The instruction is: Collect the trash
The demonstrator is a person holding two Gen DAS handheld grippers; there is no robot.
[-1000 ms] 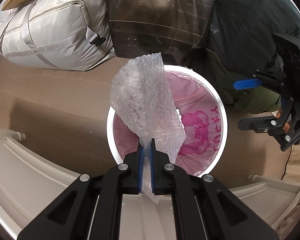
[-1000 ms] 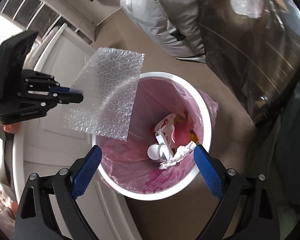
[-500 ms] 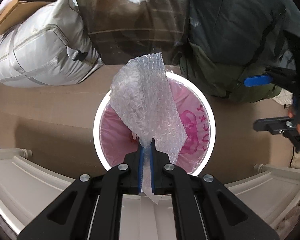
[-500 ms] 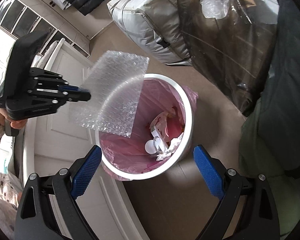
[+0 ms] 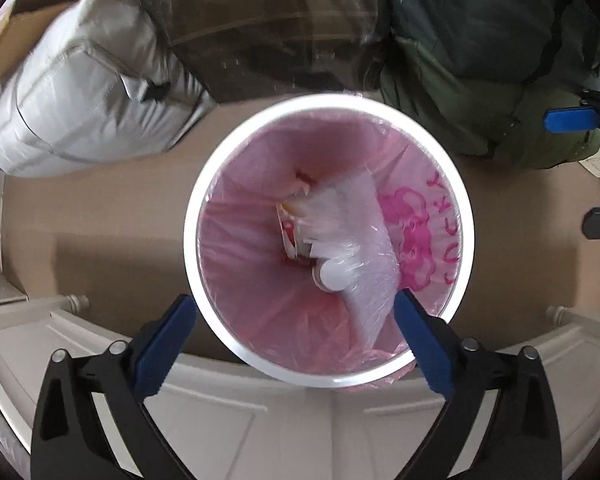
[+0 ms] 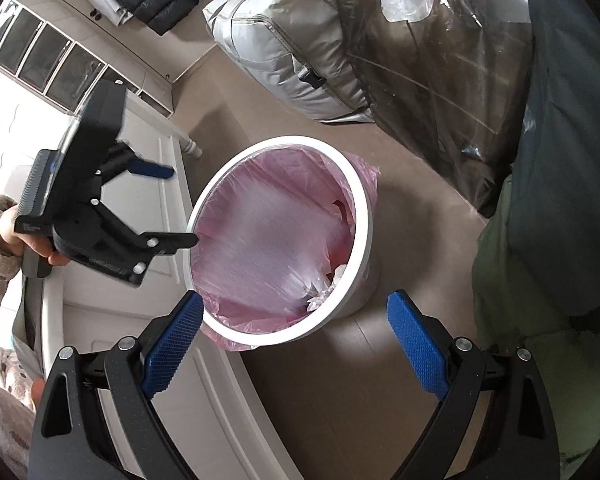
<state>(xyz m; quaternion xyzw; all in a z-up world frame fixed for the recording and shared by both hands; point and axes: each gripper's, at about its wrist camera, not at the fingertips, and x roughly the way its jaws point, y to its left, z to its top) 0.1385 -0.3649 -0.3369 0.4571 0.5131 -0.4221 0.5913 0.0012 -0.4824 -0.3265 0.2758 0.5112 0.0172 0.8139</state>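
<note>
My left gripper [image 5: 296, 344] hangs straight above the white bin [image 5: 236, 344], its jaws just sprung wide with nothing between them. The bubble wrap [image 5: 356, 240] they let go is blurred and inside the pink liner [image 5: 240, 248], below and just ahead of my left jaws, lying over the crumpled papers [image 5: 296, 228] at the bottom. My right gripper [image 6: 296, 344] also stands wide and empty, with the bin ahead of and below its jaws.

To do this release well, I would keep the left jaws spread and centred over the opening until the sheet has settled. It is light and springy, so I judge it could catch on the rim or drag the liner's loose edge. Its near corner reaches up the liner wall beside my right-hand pad; if it stays propped there, a gentle push down would seat it. Then I would lift straight up, clear of the rim, before seeking more trash.
</note>
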